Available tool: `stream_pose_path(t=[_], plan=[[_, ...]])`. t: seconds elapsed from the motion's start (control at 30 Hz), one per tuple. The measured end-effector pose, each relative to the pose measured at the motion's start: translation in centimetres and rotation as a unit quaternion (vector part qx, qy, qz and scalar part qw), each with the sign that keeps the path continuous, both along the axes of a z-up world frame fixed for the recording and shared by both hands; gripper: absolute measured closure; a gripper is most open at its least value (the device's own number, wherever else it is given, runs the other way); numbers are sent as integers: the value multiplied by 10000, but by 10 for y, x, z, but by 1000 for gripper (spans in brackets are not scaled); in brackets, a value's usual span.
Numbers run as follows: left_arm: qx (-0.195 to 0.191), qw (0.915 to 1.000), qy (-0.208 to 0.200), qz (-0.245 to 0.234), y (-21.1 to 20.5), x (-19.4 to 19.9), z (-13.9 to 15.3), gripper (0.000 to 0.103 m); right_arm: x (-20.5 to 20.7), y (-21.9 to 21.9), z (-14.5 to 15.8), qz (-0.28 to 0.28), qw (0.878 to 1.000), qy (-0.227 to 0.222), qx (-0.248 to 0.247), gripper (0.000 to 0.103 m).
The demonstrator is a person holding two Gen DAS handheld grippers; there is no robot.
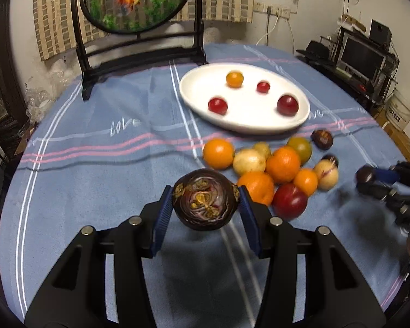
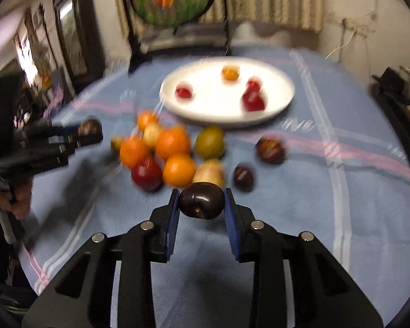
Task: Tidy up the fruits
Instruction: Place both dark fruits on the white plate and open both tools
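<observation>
My left gripper (image 1: 205,201) is shut on a dark purple passion fruit (image 1: 205,199) with a streaked, patterned skin, held above the cloth. My right gripper (image 2: 201,201) is shut on a smooth dark plum (image 2: 201,200), also lifted off the table. Beyond both lies a heap of oranges (image 1: 283,164), pale yellow fruits (image 1: 248,161), a red plum (image 1: 289,201) and a green-orange one (image 1: 300,146). A white oval plate (image 1: 248,120) behind the heap carries three red fruits and a small orange. In the left wrist view the right gripper (image 1: 369,176) shows at the right edge with its dark fruit.
A blue striped tablecloth (image 1: 95,164) covers the round table. A black-framed round screen with goldfish (image 1: 136,0) stands at the back. Two more dark fruits (image 2: 270,150) lie apart on the right of the heap. A hand (image 2: 19,199) holds the left gripper (image 2: 87,132).
</observation>
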State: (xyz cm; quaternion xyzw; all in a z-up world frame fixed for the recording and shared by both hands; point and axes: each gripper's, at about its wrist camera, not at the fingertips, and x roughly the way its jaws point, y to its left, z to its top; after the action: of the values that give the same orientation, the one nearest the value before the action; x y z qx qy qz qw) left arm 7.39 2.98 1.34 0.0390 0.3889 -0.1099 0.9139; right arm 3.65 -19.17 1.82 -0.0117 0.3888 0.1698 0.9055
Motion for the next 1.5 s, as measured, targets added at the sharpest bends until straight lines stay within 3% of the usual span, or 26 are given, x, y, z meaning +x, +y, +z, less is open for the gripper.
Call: stream_pose_path(t=[0.1,0.23,0.37,0.5,0.67,0.7,0.73,0.77,0.8,1.03,1.13,1.33,1.43,1.5], plan=[[-148,9995,-279,-58,-9,7,21,54,1,-13,31,-179,9976,-640,176,71],[-278,9977,-583,-193,-30,29,45,54,24,-9,51,-81,9939,-1077,223,71],[-292,9981,-507,-184,-52,71,43,54,72,12,37,120,9968,-787,15,71],[-210,9997,-55,-64,-65,112,17,54,116,28,6,209,9989,-304,-274,71],[-293,9990,329,-84,-76,142,-6,53,143,36,-16,335,9984,35,-460,70],[-407,9986,330,-117,-78,147,-8,52,149,37,-20,358,9978,138,-548,66],[-429,9987,237,-116,-79,148,-7,40,150,39,-21,365,9972,169,-636,59],[-333,9994,37,-10,-80,149,-3,26,150,39,-22,342,9969,114,-695,58],[-274,9995,-120,77,-81,148,0,23,150,39,-21,322,9969,48,-714,58],[-326,9992,-172,178,-71,136,12,22,133,21,-7,199,9985,-61,-512,58],[-363,9989,-169,231,-62,123,18,19,121,11,2,75,9989,-194,-432,39],[-215,9988,-421,117,-50,81,29,14,91,-19,10,-242,9997,-51,10,35],[-166,9990,-406,71,-44,59,29,13,73,-30,5,-391,9991,42,128,26],[-195,9992,-346,76,-39,44,28,13,60,-34,0,-428,9987,115,268,13]])
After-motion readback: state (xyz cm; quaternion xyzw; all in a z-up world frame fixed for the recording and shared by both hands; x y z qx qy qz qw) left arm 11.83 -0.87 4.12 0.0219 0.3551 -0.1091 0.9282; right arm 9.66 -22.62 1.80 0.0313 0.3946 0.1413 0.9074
